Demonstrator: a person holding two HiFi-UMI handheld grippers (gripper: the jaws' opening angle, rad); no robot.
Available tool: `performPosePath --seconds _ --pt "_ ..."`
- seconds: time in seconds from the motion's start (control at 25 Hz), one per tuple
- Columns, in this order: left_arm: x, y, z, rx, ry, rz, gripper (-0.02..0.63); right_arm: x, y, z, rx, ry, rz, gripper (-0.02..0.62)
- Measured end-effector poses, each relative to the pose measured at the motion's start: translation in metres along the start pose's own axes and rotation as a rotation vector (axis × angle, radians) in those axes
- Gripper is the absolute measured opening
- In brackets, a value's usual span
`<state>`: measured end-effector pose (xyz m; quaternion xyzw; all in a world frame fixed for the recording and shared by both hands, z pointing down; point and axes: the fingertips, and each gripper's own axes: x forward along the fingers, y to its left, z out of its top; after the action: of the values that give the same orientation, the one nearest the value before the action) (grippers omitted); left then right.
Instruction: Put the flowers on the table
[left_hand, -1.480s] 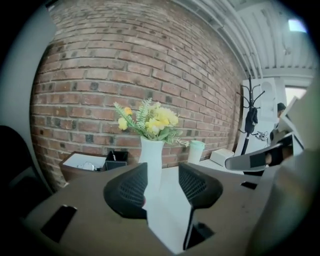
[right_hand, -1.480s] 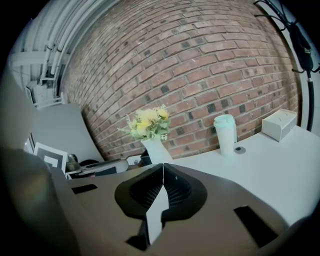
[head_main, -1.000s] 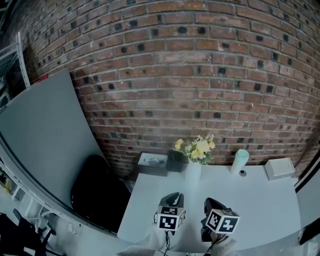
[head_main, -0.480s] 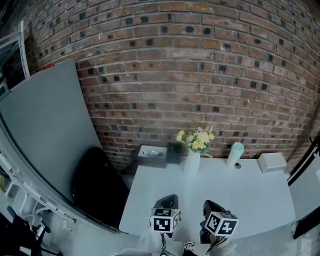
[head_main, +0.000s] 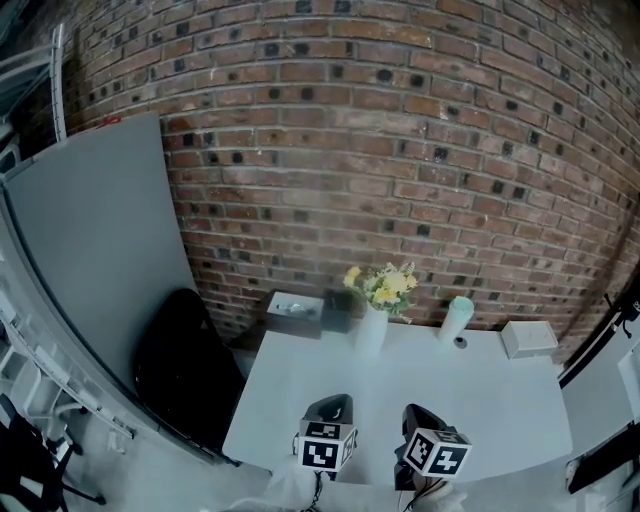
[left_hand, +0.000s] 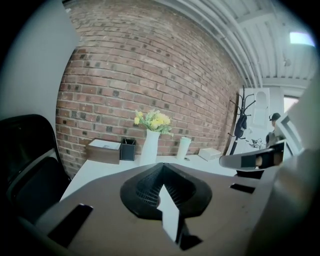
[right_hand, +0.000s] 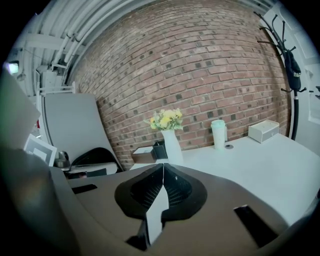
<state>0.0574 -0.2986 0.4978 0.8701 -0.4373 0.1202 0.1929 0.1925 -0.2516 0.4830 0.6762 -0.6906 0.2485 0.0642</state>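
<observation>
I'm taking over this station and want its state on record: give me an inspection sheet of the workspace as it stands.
surface: white table, its things stand along the back edge by the brick wall.
job's things: yellow flowers upright in a white vase, already on the table.
clutter: tissue box, black pen holder, pale green cup, white box.
grippers: left tool and right tool both shut, nothing between their jaws, at the table's near edge.
cables: nothing seen.
surroundings: black chair and grey panel at the left.
</observation>
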Motion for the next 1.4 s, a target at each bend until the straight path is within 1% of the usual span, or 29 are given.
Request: performPosePath --seconds 0.24,0.44,0.68,0.8,0.96,1.4 --pt "-0.001 -0.026 0.001 -0.025 0.000 0.039 0.009 -0.012 -0.012 0.009 0.017 -0.006 0.061 0.025" --pt "0.002 -0.044 0.001 -0.008 -0.004 0.089 0.008 -0.017 -0.031 0.015 0.020 -0.022 0.098 0.025" --pt "0.000 -0.054 0.000 -0.001 -0.006 0.138 0.009 -0.021 -0.039 0.006 0.028 0.001 0.141 0.025" --pt "0.001 -0.060 -0.001 0.005 -0.005 0.142 0.008 -0.023 -0.039 0.009 0.018 -0.001 0.170 0.023" --pt "0.002 -0.065 -0.002 0.018 -0.001 0.140 0.009 -0.023 -0.037 0.014 0.001 0.002 0.185 0.023" --pt "0.000 -0.059 -0.008 0.021 0.011 0.129 0.009 -0.022 -0.032 0.007 -0.001 0.018 0.174 0.023"
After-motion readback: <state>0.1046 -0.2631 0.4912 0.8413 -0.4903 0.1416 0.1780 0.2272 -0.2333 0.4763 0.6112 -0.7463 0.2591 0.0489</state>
